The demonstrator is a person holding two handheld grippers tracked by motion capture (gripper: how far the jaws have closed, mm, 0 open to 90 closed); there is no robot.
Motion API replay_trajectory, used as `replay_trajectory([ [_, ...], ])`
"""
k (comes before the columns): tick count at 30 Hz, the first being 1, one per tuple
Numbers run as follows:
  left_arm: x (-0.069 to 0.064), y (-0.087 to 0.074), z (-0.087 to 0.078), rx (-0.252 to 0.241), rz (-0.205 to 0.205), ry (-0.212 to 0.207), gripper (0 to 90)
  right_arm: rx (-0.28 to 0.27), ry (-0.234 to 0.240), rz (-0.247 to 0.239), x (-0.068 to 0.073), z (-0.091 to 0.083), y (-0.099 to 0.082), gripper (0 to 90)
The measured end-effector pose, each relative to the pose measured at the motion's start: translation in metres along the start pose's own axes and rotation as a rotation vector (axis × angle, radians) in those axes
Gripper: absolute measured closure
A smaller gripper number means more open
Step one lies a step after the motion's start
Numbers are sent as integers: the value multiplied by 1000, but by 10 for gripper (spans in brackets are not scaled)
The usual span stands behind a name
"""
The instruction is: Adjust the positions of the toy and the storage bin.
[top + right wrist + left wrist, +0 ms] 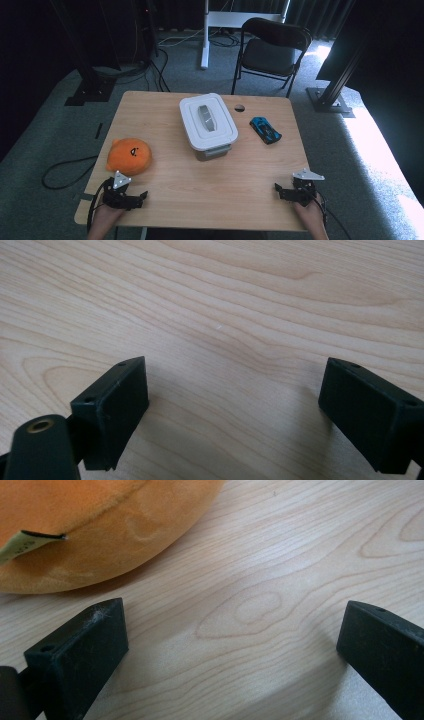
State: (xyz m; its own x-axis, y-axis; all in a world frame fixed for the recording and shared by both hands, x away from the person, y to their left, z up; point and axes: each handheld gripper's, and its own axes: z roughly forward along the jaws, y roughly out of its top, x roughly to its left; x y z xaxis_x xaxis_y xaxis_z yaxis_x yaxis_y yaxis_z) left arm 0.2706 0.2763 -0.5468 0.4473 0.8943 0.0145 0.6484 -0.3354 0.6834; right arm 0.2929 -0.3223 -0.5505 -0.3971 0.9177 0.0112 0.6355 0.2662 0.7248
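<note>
The plush (129,156), orange and rounded, lies on the tabletop (200,185) near its left edge, just ahead of the left gripper (141,196). Nothing stands between the 2. The right gripper (278,189) rests at the near right of the tabletop, well apart from everything else, with bare wood in front of it.

A white box (208,124) sits at the middle of the tabletop, its lid on and a grey handle recessed in the top, so what it holds cannot be told. A blue toy car (265,130) lies to the right of the box, near it but not touching. A round hole (239,107) shows in the tabletop behind the box. Beyond the far edge stands a black folding chair (272,50) on grey carpet.

The left gripper view shows the plush (100,525) up close, filling the upper left, with a small pale tag (22,544) sticking out of a seam; the high view is too coarse for that tag. In that view the left jaws stand wide apart over bare wood, holding nothing. The right gripper view shows wood grain and the right jaws likewise wide apart and empty.
</note>
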Motion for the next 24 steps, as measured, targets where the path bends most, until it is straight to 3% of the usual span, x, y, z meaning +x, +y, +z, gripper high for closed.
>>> replay_trajectory([
  [13,0,-1,0,0,4,-1,4,0,-5,3,1,1,1,118],
  [24,1,-1,-1,-1,12,-10,4,34,12,-15,0,6,10,120],
])
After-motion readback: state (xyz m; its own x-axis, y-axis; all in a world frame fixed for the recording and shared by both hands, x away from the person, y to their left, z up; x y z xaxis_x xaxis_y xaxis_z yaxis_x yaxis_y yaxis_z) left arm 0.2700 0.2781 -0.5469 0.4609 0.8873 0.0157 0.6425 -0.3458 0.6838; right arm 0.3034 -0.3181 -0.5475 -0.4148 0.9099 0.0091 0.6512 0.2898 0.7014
